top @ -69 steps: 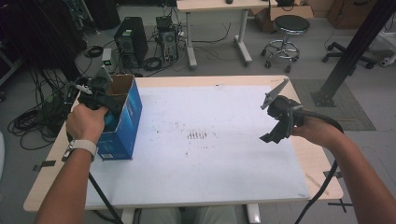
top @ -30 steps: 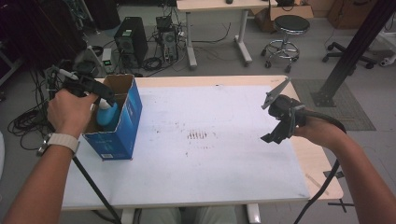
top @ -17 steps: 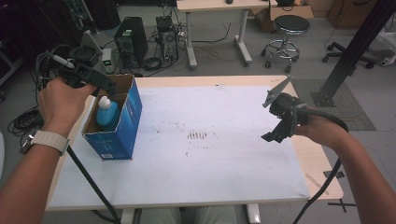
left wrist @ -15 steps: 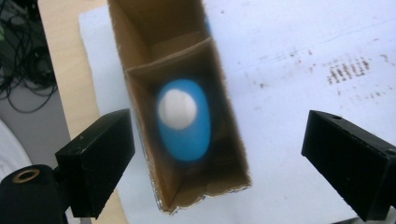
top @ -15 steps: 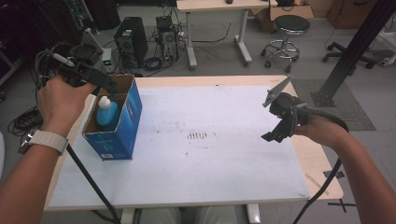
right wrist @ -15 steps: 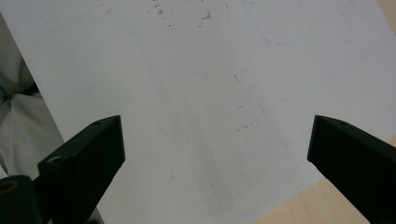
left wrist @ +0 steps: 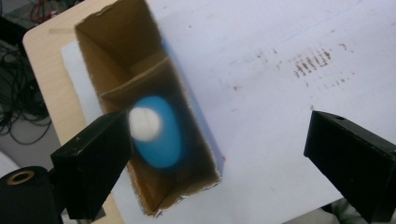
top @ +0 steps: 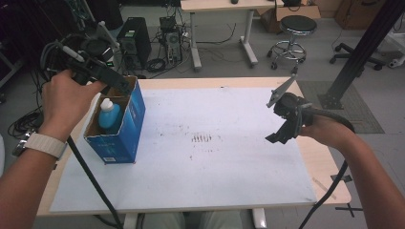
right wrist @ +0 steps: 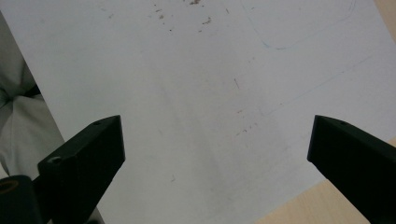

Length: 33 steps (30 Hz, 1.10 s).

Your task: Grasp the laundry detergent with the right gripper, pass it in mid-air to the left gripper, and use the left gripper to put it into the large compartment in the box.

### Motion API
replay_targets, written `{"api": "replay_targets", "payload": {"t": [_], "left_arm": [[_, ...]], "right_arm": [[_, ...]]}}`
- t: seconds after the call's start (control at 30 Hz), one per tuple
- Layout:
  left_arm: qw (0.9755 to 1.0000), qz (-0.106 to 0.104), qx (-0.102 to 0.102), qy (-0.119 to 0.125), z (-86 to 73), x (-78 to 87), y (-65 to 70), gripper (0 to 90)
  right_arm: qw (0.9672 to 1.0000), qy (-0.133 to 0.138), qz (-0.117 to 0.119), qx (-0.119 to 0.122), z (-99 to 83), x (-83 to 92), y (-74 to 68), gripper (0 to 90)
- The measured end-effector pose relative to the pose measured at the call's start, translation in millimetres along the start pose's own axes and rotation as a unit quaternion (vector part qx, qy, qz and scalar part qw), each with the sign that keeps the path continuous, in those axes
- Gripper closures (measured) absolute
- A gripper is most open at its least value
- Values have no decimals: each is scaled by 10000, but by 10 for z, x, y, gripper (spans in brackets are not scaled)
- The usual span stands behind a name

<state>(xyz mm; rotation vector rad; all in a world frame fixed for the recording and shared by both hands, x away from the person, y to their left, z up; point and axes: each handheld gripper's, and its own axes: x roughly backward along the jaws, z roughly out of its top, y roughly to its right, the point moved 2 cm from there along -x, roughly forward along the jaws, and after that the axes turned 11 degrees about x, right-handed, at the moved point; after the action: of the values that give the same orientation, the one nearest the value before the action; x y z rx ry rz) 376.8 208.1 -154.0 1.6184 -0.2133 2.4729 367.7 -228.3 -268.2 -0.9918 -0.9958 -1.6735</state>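
Blue bottle [top: 109, 116] sat inside box [top: 125, 138], placement done. My left gripper [left wrist: 219, 154] above box, jaws just opened wide, empty. Right gripper [right wrist: 215, 158] wide, idle, well apart.

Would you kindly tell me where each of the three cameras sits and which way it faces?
High view: above the person's side, facing forward and down on the white-topped table; both forearms, left gripper, right gripper.
Left gripper view: rides that gripper, looking down between open black jaws into the open blue cardboard box holding a blue white-capped bottle.
Right gripper view: looks down between open jaws at the tabletop.
Shared: high and left gripper views both show box and bottle.
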Motion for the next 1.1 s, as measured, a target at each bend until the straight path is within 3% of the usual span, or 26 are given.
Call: {"api": "replay_targets", "payload": {"t": [0.53, 0.87, 1.1], "left_arm": [[9973, -307, -664, -46, -4, 39, 287, 67], [9919, -506, -1159, -94, -3, 33, 518, 66], [9864, -560, -1538, -156, -6, -12, 703, 65]], "right_arm": [[10000, 22, 32, 29, 92, -7, 24, 37], [9999, -15, 61, 86, 170, -61, 39, 37], [9999, 20, 76, 117, 233, -73, 65, 37]]}}
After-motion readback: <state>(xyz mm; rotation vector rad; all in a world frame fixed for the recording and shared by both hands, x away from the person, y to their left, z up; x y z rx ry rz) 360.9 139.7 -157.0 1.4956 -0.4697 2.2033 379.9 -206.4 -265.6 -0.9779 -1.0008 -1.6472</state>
